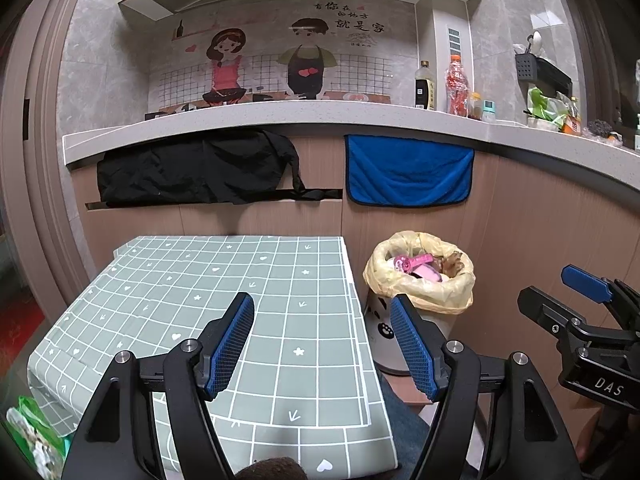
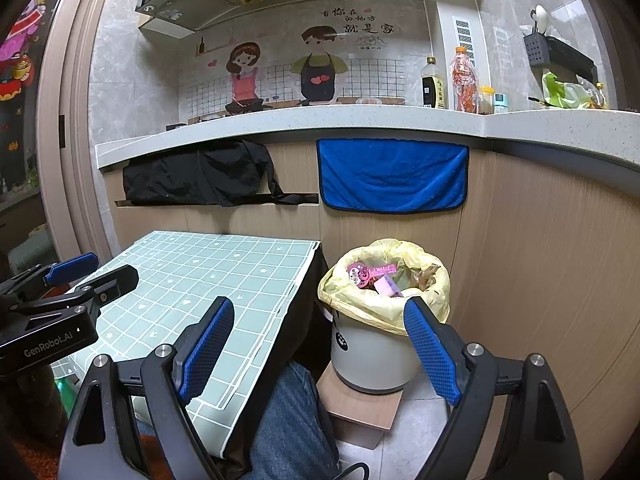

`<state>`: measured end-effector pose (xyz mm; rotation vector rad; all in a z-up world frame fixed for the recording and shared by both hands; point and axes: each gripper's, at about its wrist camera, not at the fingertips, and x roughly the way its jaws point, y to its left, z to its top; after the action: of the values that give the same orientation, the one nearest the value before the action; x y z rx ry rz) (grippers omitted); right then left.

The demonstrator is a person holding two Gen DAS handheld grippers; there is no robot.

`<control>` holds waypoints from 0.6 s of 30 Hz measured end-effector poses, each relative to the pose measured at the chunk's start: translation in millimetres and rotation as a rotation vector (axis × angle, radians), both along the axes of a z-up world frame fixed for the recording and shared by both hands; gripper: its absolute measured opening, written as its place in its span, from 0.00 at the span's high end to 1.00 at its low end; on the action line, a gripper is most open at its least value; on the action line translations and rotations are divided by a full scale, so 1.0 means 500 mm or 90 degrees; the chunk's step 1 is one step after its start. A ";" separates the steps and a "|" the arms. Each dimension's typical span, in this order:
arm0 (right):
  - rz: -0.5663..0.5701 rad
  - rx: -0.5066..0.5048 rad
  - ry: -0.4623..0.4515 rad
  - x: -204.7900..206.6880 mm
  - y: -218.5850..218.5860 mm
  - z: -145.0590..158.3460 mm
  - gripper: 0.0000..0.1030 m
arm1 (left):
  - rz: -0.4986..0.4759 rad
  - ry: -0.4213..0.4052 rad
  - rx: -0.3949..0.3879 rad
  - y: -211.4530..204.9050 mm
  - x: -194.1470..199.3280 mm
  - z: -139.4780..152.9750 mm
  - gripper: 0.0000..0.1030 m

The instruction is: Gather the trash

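Yellow liner: a pale yellow plastic bag folds over the rim of the white trash bin, loose and crinkled.
Bin position: it stands on a low wooden block on the floor, just beside the right edge of the tabletop and in front of the wood-panelled cabinet.
Trash seen: pink wrappers and a brown crumpled piece already lie inside the bin, near the top; the green-checked cloth on the tabletop shows no loose item in either view.
Possible remainder: a green packet shows at the lower left edge of the left wrist view, below the cloth's edge; I cannot tell whether it is trash.
Left gripper: fingers spread wide, holding nothing, poised over the right part of the tabletop with the bin ahead and to its right.
Right gripper: fingers spread wide, empty, with the bin partly framed between them, nearer the right finger.
Nearer hand: the right one, by my reading, sits closer to the bin; the left is closer to the tabletop.
Axis: the bin stands upright, mouth facing up, so any drop comes from above.
Judgement: collection looks largely done, unless the green packet counts.
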<state>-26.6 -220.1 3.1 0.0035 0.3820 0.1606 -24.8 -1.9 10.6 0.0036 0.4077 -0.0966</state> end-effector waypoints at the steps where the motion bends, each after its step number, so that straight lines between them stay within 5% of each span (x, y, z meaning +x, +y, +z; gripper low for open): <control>1: 0.000 -0.001 0.000 0.000 0.000 0.000 0.18 | 0.000 0.000 0.000 0.000 0.000 0.001 0.31; 18: -0.002 0.005 -0.001 0.000 0.000 0.001 0.18 | 0.003 0.000 0.000 -0.007 -0.002 0.001 0.31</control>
<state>-26.7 -220.3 3.7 0.0115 0.3791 0.1590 -25.5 -5.3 10.9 0.0031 0.4070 -0.0916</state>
